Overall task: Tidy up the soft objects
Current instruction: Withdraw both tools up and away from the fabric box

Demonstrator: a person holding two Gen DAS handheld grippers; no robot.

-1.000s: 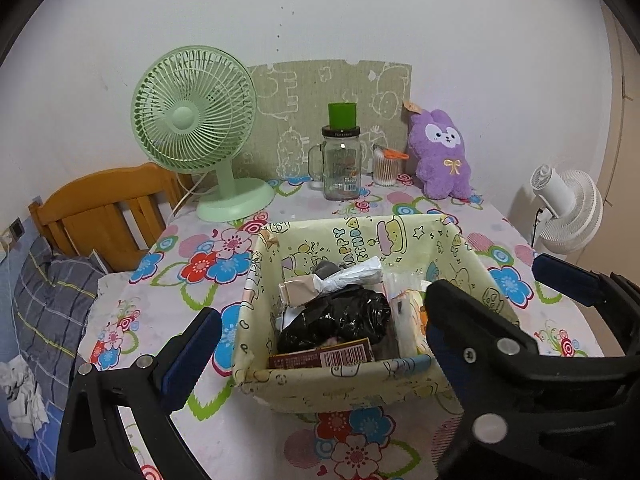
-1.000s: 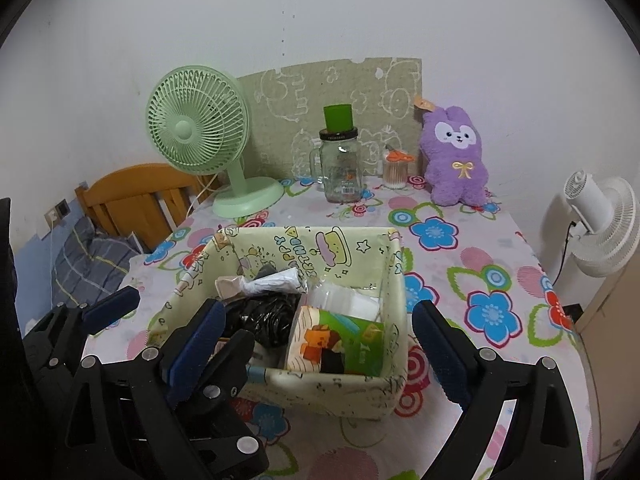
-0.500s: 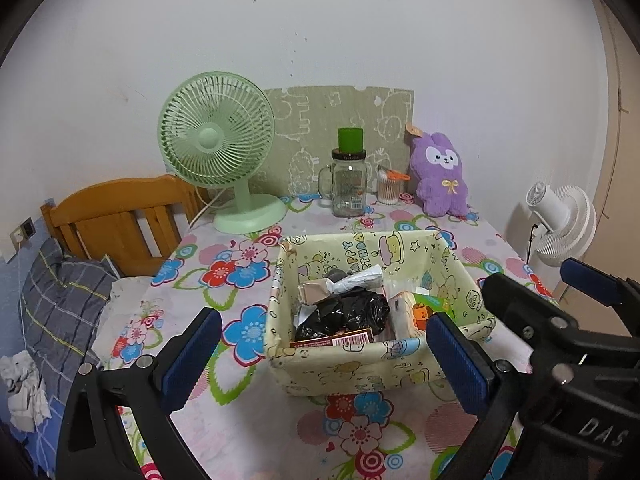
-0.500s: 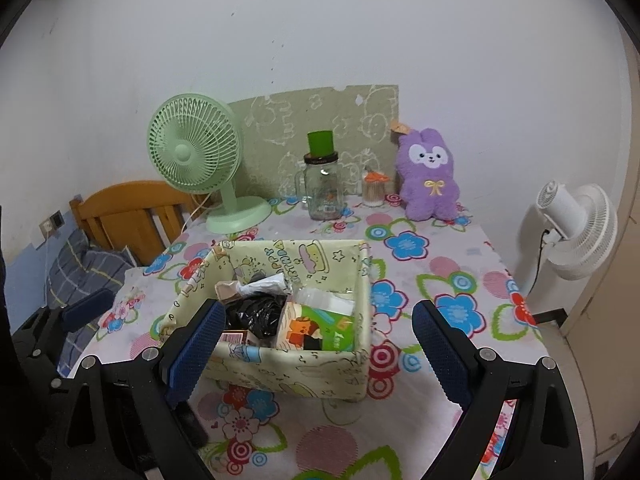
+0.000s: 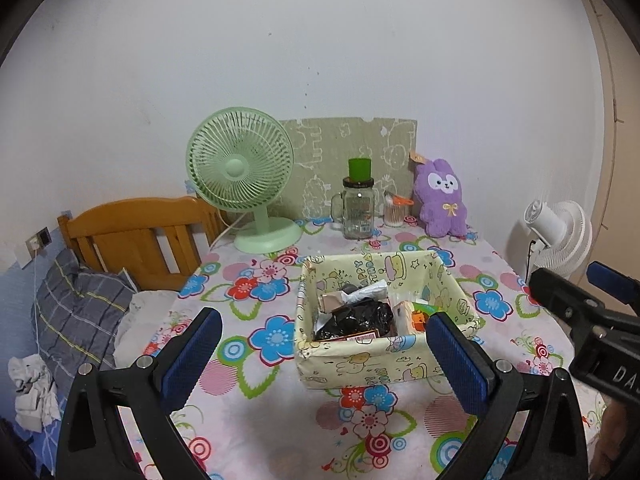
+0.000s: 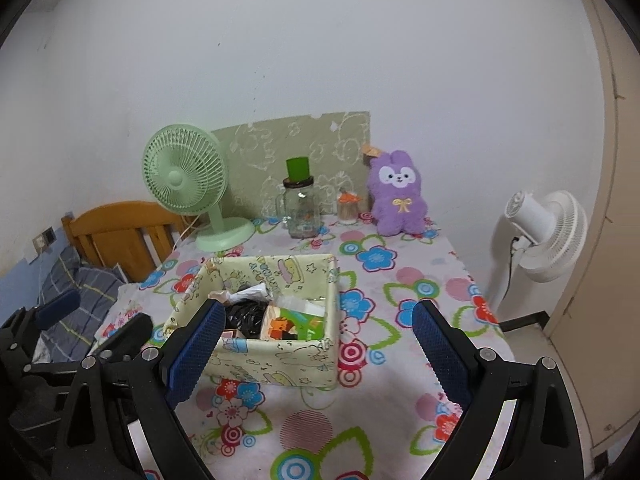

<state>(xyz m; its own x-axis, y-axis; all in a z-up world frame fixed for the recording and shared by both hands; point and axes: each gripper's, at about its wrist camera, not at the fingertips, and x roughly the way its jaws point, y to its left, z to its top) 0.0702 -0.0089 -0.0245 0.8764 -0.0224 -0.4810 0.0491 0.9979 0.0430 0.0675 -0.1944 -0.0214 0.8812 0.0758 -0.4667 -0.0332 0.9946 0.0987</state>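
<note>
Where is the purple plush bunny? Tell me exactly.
The purple plush bunny sits upright at the table's far edge against the wall, just right of the small swab jar and the glass mug.

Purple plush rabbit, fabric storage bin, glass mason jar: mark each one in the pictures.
purple plush rabbit [image 6: 395, 202], right wrist view, on its belly below the yellow bow.
fabric storage bin [image 5: 370, 364], left wrist view, on its near outer wall.
glass mason jar [image 5: 358, 212], left wrist view, on its clear body.
</note>
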